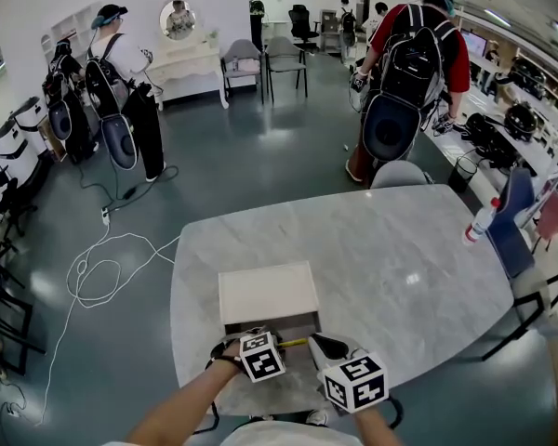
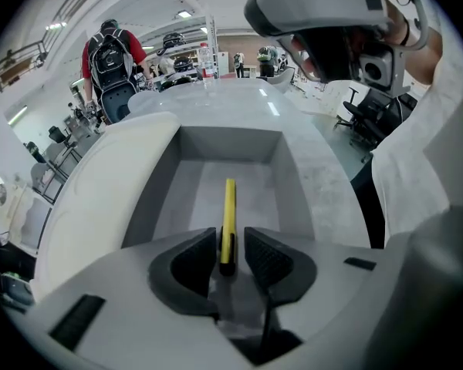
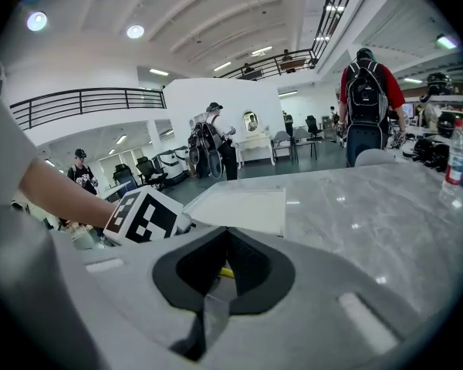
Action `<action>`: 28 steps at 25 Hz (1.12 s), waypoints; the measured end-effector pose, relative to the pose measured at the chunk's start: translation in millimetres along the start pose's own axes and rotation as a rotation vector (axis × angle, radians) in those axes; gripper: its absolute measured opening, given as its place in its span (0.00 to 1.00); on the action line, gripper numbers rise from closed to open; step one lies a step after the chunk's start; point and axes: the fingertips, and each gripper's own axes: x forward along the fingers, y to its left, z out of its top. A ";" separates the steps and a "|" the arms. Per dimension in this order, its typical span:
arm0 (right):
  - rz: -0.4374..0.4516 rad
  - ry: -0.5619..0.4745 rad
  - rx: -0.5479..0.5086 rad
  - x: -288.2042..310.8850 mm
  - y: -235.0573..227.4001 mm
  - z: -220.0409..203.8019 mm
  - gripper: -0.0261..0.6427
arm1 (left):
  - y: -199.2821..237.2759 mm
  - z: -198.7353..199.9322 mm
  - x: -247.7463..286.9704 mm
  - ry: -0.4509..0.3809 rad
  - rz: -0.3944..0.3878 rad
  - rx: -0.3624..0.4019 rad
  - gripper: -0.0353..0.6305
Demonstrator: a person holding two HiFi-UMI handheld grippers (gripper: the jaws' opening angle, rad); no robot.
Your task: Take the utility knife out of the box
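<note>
Grasp step: L tool jaws slightly apart astride near end of utility knife, box ahead; nxt pinch & lift out; R tool jaws together, idle.

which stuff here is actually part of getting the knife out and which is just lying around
In the job:
utility knife, lying in the box
box
left hand-held gripper, jaws either side of the knife's near end

Just lying about:
bottle at the table's far edge
grey chairs by the wall
right hand-held gripper, jaws together, holding nothing
</note>
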 end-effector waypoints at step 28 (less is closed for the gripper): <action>-0.006 -0.044 -0.004 -16.6 7.4 5.2 0.05 | -1.9 13.2 -31.6 -0.097 0.102 -0.115 0.13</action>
